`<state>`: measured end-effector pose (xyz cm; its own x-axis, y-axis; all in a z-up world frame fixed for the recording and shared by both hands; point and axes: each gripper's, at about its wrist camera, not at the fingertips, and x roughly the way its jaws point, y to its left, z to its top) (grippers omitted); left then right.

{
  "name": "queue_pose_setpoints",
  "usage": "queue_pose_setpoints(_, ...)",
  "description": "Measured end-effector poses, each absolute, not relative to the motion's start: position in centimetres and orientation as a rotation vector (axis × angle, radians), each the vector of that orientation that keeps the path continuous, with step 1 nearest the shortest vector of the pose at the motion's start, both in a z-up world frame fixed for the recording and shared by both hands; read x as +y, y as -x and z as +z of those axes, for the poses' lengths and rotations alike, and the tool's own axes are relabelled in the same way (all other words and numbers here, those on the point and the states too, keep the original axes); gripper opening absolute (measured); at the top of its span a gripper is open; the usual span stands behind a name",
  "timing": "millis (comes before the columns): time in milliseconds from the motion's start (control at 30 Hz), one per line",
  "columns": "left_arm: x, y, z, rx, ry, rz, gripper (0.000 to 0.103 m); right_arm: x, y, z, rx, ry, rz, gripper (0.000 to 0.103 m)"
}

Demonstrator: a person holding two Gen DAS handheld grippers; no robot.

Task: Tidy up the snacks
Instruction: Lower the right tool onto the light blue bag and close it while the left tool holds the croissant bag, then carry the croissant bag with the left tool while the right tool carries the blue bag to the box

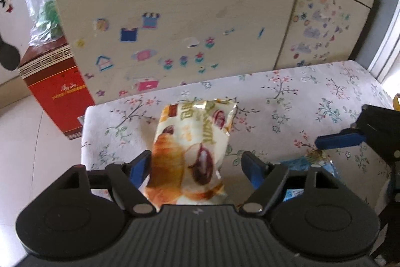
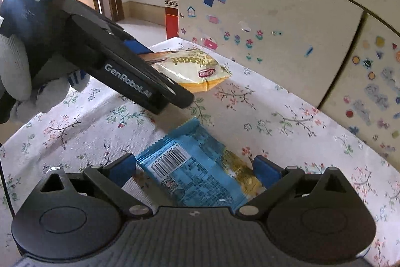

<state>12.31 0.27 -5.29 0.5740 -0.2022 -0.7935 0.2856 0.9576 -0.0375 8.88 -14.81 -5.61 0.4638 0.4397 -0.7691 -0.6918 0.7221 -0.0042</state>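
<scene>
Fingers [image 1: 142,168] of the left gripper [image 1: 197,167] stand apart with the croissant pack [image 1: 192,149] between them; the left pad touches or nearly touches the wrapper edge, the right pad is clear of it, so the pack is not clamped. Right gripper [image 2: 195,168] fingers [image 2: 123,170] are spread wide, straddling the blue pack [image 2: 197,167] without pressing on it.

Both packs lie flat on the floral-covered bench [image 1: 287,104]. Each pack's long axis runs roughly along its gripper's pointing line, away from the camera, near end tucked under the gripper body. In the right wrist view the blue pack is skewed, barcode end toward the left finger.

Croissant pack lies to the left of the blue pack; each gripper is nearest to its own pack.

Beyond the bench stands a sticker-covered cabinet [image 1: 187,24]; a red box [image 1: 55,91] sits on the floor at left.
</scene>
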Motion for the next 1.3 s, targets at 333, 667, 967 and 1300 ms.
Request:
queue_pose_setpoints(333, -0.2, -12.4, -6.2, 0.939, -0.13, -0.306, 0.077, -14.8, -9.6, -5.7, 0.811, 0.318, 0.746, 0.103)
queue_pose_setpoints(667, -0.5, -12.3, -6.1, 0.931, -0.118, -0.324, 0.058, -14.8, -9.2, -5.3, 0.861, 0.304, 0.737, 0.072)
queue_pose_setpoints(967, -1.3, -11.2, -5.2, 0.905, -0.161, -0.342, 0.051, -14.3, -7.7, -4.6, 0.883, 0.26, 0.685, 0.061)
queue_pose_setpoints(1300, -1.4, -9.1, -1.9, 0.85, -0.146, -0.332, 0.051, -16.2, -5.1, -1.8, 0.855, 0.178, 0.536, 0.061)
